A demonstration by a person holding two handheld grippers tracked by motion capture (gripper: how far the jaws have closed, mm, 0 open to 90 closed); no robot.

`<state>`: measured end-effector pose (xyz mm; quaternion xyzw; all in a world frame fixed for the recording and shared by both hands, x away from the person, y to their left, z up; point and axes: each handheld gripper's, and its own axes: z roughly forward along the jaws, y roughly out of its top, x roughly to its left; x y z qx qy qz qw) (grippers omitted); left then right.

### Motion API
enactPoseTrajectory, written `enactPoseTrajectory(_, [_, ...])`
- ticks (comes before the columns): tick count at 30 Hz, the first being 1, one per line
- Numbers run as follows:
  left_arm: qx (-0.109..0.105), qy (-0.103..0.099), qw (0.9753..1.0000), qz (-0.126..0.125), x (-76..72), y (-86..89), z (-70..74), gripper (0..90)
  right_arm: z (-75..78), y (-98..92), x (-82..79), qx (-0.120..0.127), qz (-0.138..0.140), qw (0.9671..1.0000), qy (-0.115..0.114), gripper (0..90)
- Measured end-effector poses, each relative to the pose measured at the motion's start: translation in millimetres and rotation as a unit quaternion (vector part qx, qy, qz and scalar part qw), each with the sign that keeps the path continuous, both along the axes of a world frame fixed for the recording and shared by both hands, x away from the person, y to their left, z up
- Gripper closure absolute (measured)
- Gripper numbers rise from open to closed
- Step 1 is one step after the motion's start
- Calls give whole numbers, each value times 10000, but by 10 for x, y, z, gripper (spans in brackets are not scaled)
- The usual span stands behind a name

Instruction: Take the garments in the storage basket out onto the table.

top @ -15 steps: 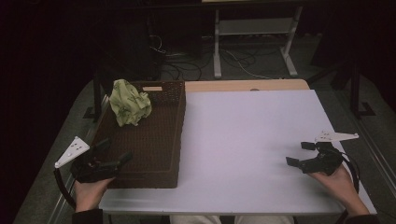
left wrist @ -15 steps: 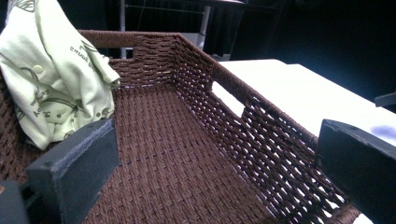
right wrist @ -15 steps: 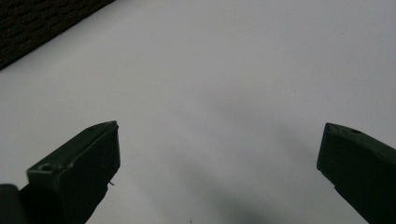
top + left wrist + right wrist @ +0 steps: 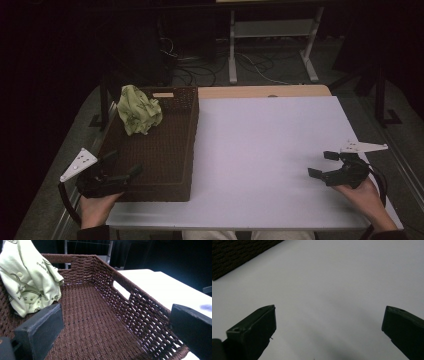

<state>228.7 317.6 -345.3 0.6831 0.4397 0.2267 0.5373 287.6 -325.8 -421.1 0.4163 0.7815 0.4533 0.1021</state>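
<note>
High view: white table (image 4: 260,150). A brown wicker basket (image 4: 170,187) sits on its left part. A crumpled pale green cloth (image 4: 138,109) lies in the basket's far left corner, leaning on the wall. The left gripper (image 4: 122,167) is over the basket's near left corner, jaws spread, holding nothing, well apart from the cloth. The right gripper (image 4: 320,164) is over bare table near the right edge, jaws apart, empty.

Left gripper view: both black jaws wide apart, nothing between them. The woven basket (image 4: 140,305) floor runs ahead, with a handle slot in its right wall. The green cloth (image 4: 27,277), printed with small dark marks, is bunched at upper left beyond the left jaw.

Right gripper view: jaws wide open above plain white table (image 4: 332,285). The basket's (image 4: 234,255) side shows at upper left.
</note>
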Motion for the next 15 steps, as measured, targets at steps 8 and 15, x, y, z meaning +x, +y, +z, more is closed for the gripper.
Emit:
enactPoseTrajectory(8, [322, 60, 9994, -115, 22, -24, 48, 0, 1, -30, -3, 4, -70, 10000, -44, 0])
enactPoseTrajectory(15, [286, 99, 9993, -214, 66, 54, 48, 0, -31, -12, 5, -80, -133, 9999, 15, 0])
